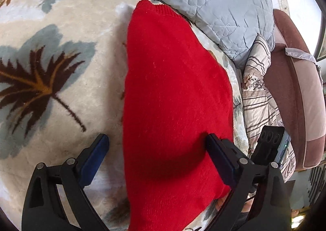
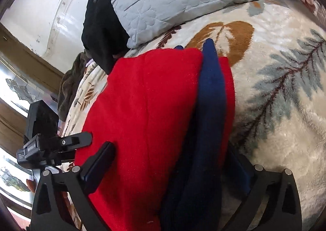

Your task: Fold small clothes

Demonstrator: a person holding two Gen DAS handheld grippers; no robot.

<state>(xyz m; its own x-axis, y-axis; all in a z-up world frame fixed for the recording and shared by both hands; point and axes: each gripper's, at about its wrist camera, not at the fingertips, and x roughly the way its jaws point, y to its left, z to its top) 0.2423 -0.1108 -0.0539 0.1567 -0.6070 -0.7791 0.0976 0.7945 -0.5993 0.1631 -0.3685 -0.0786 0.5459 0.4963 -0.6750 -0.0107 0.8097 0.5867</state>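
The folded red sweater lies on the blanket between both wide-apart tongs, left and right.

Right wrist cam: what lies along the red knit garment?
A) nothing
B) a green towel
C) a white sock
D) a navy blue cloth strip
D: a navy blue cloth strip runs lengthwise along the red knit garment, near its right edge on the leaf-print blanket.
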